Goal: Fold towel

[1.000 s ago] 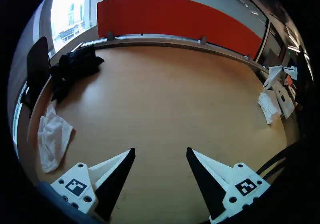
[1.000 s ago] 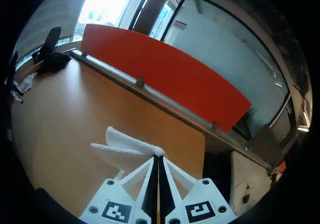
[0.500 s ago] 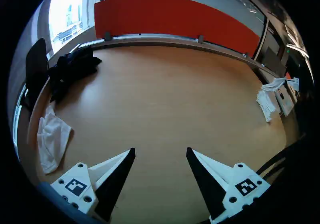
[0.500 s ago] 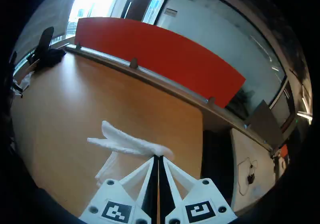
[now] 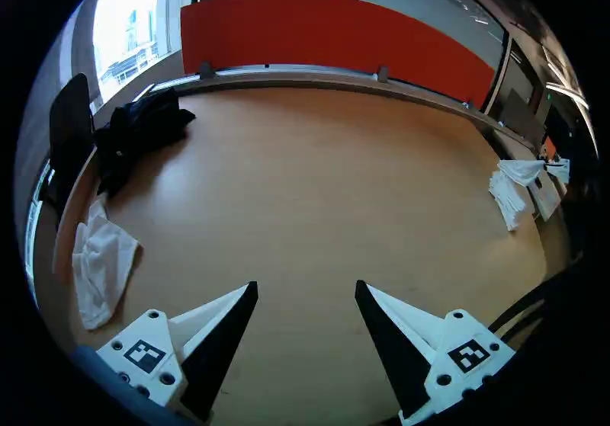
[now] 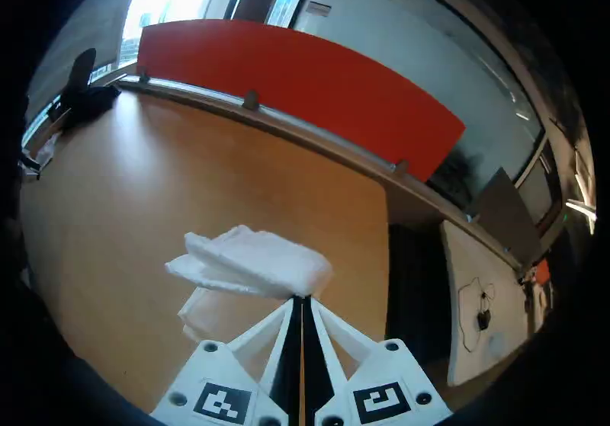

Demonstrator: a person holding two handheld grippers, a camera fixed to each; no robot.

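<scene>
The left gripper view looks down across the wooden table (image 5: 320,182) from high up, red partition (image 5: 335,33) far beyond its jaws. The right gripper view rides lower, towel (image 6: 252,262) just past its jaws — same table, same partition.

The left gripper (image 5: 305,285) has two white plastic fingers (image 5: 217,323) shaped like long wedges, each faced with black on its inner side and narrowing to a point. Each broad white base carries a square black-and-white marker (image 5: 145,355) ringed by small round screw holes (image 5: 154,314). The right gripper (image 6: 303,298) is built alike: white wedges, black inner faces, a square marker on each base, dark holes beside them.
</scene>
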